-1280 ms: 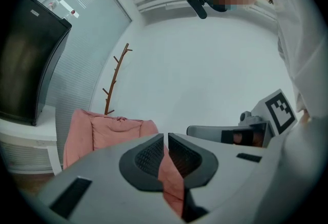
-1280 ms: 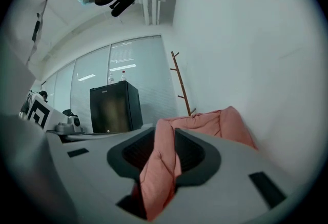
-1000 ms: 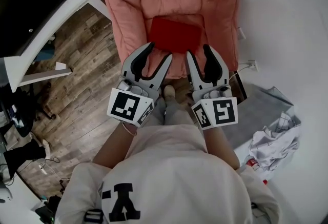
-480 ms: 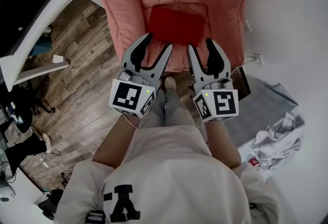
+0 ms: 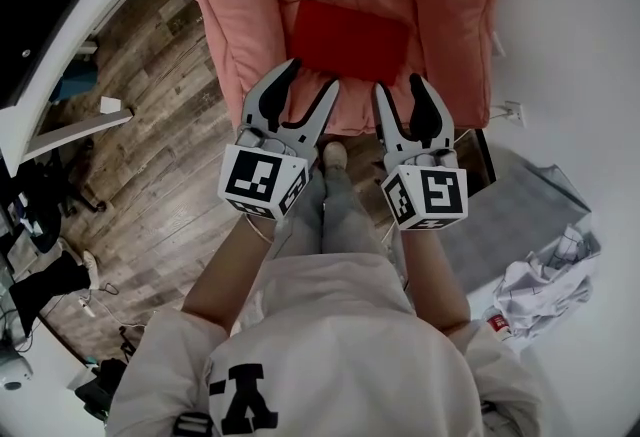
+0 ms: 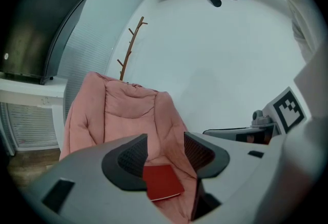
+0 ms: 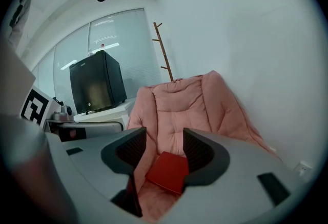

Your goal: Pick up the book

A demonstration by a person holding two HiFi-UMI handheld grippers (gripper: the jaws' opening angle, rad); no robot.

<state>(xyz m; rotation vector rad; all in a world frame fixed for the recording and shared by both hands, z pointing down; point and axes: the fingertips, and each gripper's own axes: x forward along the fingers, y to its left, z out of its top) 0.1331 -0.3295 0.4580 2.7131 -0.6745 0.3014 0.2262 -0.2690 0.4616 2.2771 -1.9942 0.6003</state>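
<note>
Both tongs have come down toward the chair since the earlier frames, and in the head view their tips now stand nearer the front edge of the book than before. The left tongs [image 5: 311, 75] and the right tongs [image 5: 398, 83] have both just been opening further. Each pair is released, with the pads apart and nothing pressed between them. The book [image 5: 347, 40], a red volume, lies flat on the seat of the pink padded chair [image 5: 240, 15], toward the front of the cushion, and it keeps the same place on the seat as before. In the left gripper view the book [image 6: 163, 182] shows through the gap of the left tongs [image 6: 165, 143], but it lies beyond the tips and is not touched. The right gripper view gives the same reading: the book [image 7: 168, 171] sits past the right tongs [image 7: 164, 141], clear of both pads. Judged from these views, the task is in the approach step and the pickup has not begun. The widening gaps suggest preparation for a grasp on the near edge of the book. Because the cushion is soft, the cover will probably sink under pressure, so a pad should pass under the edge before closing.
</note>
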